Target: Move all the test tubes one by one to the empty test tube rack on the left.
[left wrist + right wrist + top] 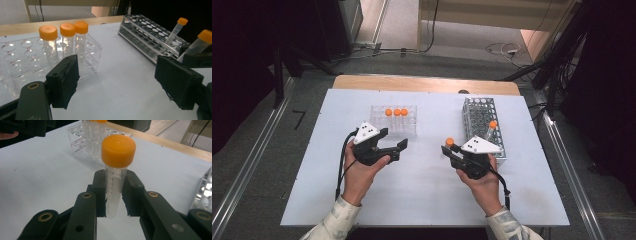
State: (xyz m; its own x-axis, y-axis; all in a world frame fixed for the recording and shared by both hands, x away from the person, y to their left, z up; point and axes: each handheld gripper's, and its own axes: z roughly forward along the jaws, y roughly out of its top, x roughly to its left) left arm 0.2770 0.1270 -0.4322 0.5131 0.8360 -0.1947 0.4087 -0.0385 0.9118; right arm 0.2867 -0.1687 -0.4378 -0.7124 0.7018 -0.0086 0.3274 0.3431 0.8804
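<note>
My right gripper is shut on a clear tube with an orange cap, held upright over the white table just left of the metal wire rack. Another orange-capped tube leans in that rack. My left gripper stands open with nothing between its jaws, just in front of the clear plastic rack. Three orange-capped tubes stand in the clear rack's back row. The held tube shows at the right in the left gripper view.
A white sheet covers the table, with a wooden edge at the far side. Beyond it lie floor, cables and dark stands. The metal rack is close to my right gripper's right side.
</note>
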